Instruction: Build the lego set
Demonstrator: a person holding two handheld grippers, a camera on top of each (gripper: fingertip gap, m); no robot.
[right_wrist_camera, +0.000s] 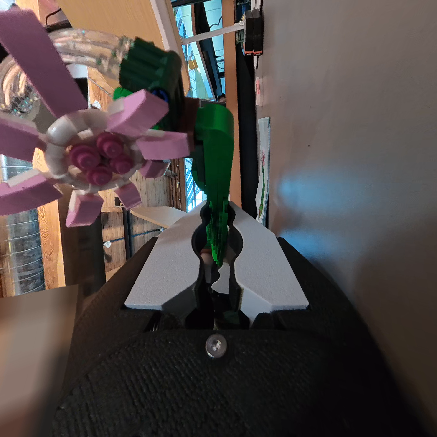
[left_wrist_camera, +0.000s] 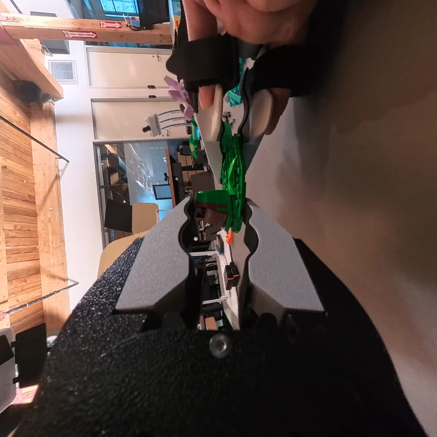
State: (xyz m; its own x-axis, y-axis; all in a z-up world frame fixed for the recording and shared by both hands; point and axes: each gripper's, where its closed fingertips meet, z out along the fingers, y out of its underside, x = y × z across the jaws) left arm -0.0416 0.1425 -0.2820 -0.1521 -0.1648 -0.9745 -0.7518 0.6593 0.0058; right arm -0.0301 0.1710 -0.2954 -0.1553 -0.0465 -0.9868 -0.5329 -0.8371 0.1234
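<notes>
A green Lego plate (left_wrist_camera: 233, 170) with a brown block (left_wrist_camera: 212, 214) and green leaf parts is held up between both grippers, edge-on to the cameras. My left gripper (left_wrist_camera: 218, 212) is shut on its near end, across the brown block and the plate. My right gripper (left_wrist_camera: 233, 139), with a person's hand on it, grips the far end. In the right wrist view my right gripper (right_wrist_camera: 217, 224) is shut on the green plate's edge (right_wrist_camera: 216, 212). A pink and white flower (right_wrist_camera: 94, 153) with dark pink studs stands out from the build, beside clear curved pieces (right_wrist_camera: 89, 45).
The pale table (left_wrist_camera: 307, 165) lies to the right. On it lie an orange piece (left_wrist_camera: 229, 237), black boxes with orange ends (left_wrist_camera: 230, 276), and teal pieces (left_wrist_camera: 234, 94). In the right wrist view an instruction booklet (right_wrist_camera: 263, 170) and the black boxes (right_wrist_camera: 254, 30) lie on the table.
</notes>
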